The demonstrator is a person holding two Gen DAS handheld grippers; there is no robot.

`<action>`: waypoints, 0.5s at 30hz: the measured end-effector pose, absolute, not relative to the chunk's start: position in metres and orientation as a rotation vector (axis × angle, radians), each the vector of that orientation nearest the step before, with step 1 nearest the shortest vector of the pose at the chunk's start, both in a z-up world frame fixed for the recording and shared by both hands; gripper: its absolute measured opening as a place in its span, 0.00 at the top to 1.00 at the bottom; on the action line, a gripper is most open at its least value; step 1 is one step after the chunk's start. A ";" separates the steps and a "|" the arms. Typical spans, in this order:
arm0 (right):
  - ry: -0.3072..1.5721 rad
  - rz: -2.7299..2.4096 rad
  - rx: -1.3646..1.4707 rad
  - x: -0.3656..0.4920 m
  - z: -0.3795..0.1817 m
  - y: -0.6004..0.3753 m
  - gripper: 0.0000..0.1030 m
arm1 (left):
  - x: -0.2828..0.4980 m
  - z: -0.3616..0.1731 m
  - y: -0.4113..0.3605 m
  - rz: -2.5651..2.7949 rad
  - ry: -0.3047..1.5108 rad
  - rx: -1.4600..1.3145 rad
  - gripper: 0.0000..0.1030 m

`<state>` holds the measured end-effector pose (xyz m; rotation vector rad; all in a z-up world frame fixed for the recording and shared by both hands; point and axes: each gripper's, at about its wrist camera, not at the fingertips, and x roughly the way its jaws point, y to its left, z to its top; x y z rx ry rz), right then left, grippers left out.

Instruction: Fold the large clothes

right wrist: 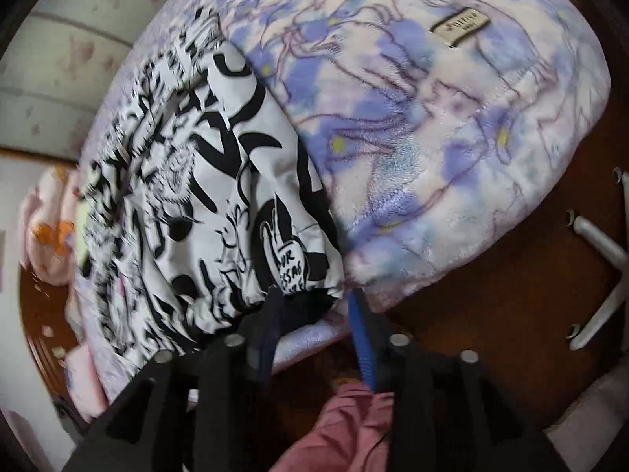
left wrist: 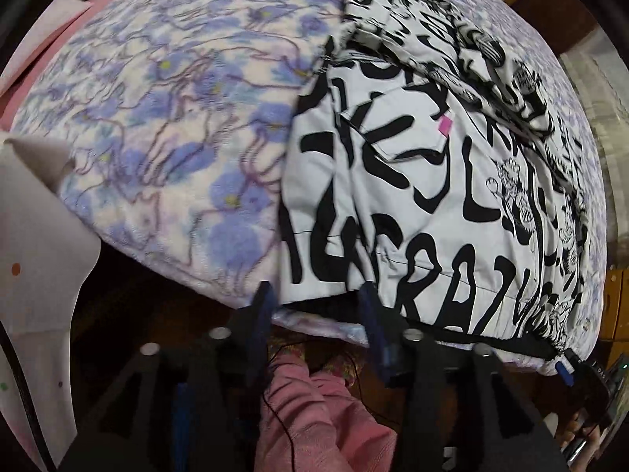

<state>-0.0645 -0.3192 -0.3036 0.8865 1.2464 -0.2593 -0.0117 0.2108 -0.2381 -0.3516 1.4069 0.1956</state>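
Left gripper (left wrist: 318, 295) stands part-spread at the near hem of the black-and-white printed garment (left wrist: 412, 181), pads not pressing cloth, nothing pinched; right gripper (right wrist: 314, 303) likewise parted, its fingers straddling the gathered hem corner without clamping it; garment lies on the purple floral blanket (left wrist: 169, 126) over the bed, near edge at the bed's lip, already doubled into a narrow stack with one long side fairly straight; judging by that, lengthwise folds look done and both tools have let go; likely left: a crosswise fold or squaring up, can't tell which; far end rumpled and blurred; pink clothing (right wrist: 51, 228) beyond looks untouched.
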 end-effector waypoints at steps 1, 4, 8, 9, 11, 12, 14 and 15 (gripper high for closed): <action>1.241 -0.262 0.913 -0.066 -0.306 -0.321 0.64 | -0.009 -0.241 0.211 0.197 1.410 -0.364 0.54; 1.253 -0.281 0.983 -0.067 -0.318 -0.328 0.64 | -0.008 -0.252 0.220 0.205 1.427 -0.451 0.51; 1.251 -0.263 1.099 -0.062 -0.332 -0.329 0.63 | -0.010 -0.278 0.237 0.210 1.464 -0.604 0.49; 1.254 -0.261 1.109 -0.060 -0.334 -0.328 0.62 | -0.009 -0.285 0.241 0.204 1.476 -0.643 0.49; 1.262 -0.269 1.106 -0.056 -0.336 -0.327 0.62 | -0.007 -0.299 0.243 0.180 1.495 -0.708 0.49; 1.271 -0.271 1.098 -0.054 -0.337 -0.326 0.62 | -0.005 -0.307 0.245 0.153 1.510 -0.757 0.49; 1.281 -0.263 1.084 -0.050 -0.338 -0.325 0.62 | -0.005 -0.317 0.245 0.150 1.524 -0.810 0.49; 1.285 -0.263 1.083 -0.049 -0.339 -0.325 0.62 | -0.005 -0.321 0.245 0.157 1.526 -0.825 0.49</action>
